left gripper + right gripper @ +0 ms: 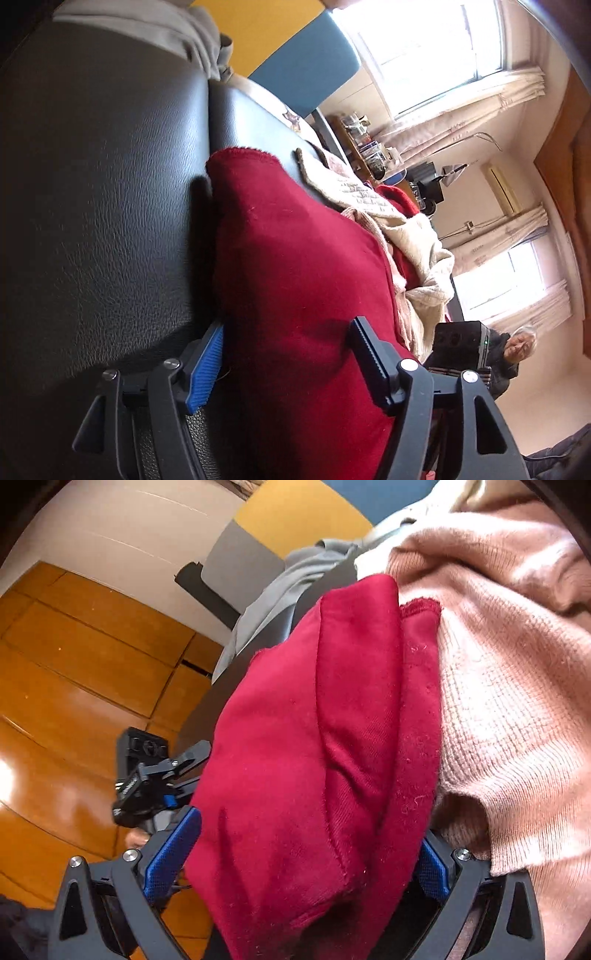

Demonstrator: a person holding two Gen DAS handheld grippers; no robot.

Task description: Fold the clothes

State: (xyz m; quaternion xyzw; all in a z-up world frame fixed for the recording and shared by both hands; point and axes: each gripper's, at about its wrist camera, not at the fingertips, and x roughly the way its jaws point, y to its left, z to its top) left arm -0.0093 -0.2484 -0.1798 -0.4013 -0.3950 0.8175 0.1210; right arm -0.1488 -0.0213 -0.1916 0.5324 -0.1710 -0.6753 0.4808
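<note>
A dark red garment (pixel 295 240) lies bunched on a black leather sofa (pixel 103 184). My left gripper (pixel 288 360) stands open over its near end, one blue pad at the cloth's left edge and the other finger resting on top of it. In the right wrist view the same red garment (pixel 314 738) shows folded, with a seam running along it. It fills the gap between the wide-spread jaws of my right gripper (pixel 301 862), and I see no pinch in the cloth. The left gripper (pixel 159 775) appears at that bundle's left side.
A pink knit sweater (pixel 517 664) is heaped right beside the red garment, and a cream knitted piece (pixel 406 229) lies past it. A grey garment (pixel 280 590) hangs over the sofa. Wooden floor (pixel 74 664) lies to the left. A person (pixel 517 347) is across the room.
</note>
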